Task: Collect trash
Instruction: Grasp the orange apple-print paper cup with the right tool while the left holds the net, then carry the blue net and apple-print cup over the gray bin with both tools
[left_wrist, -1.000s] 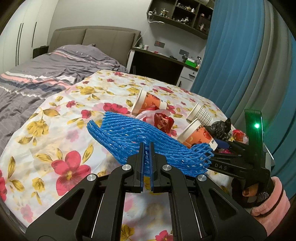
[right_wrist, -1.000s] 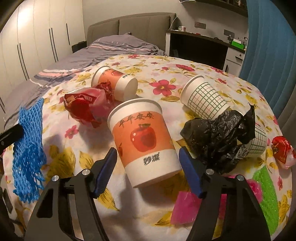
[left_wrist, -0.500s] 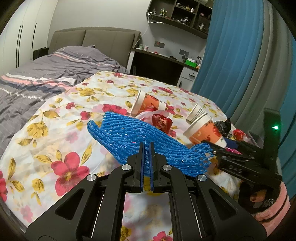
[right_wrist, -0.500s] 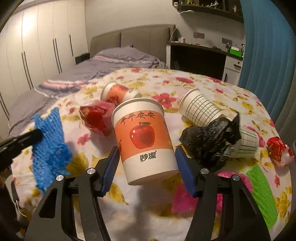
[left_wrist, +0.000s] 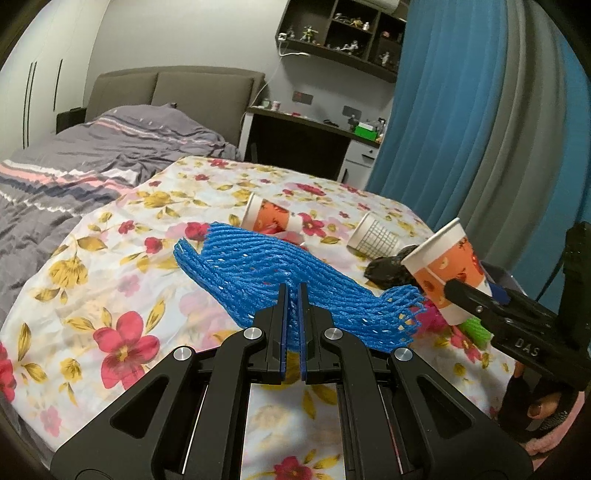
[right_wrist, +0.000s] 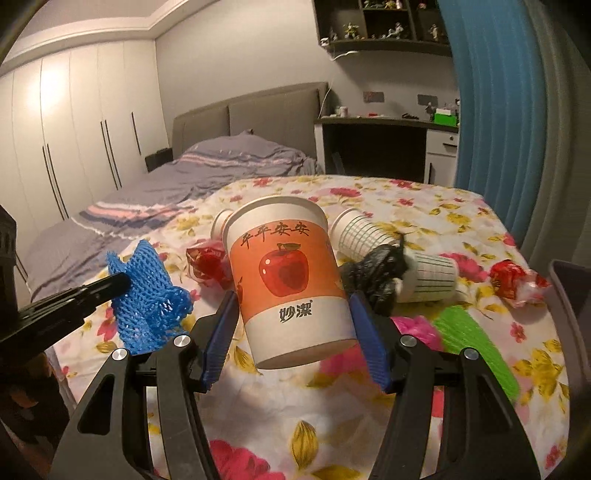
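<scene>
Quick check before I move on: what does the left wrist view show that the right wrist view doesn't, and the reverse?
Only the left wrist view: the left gripper seen head-on, pinched shut on the blue foam net, which stretches out over the floral sheet.

Only the right wrist view: the apple cup's printed front, both blue pads against its sides, a second grid cup, the red wrapper and a green net.

Both: the net, the cup lifted in the right gripper, the black bag, the nearer grid cup.
</scene>
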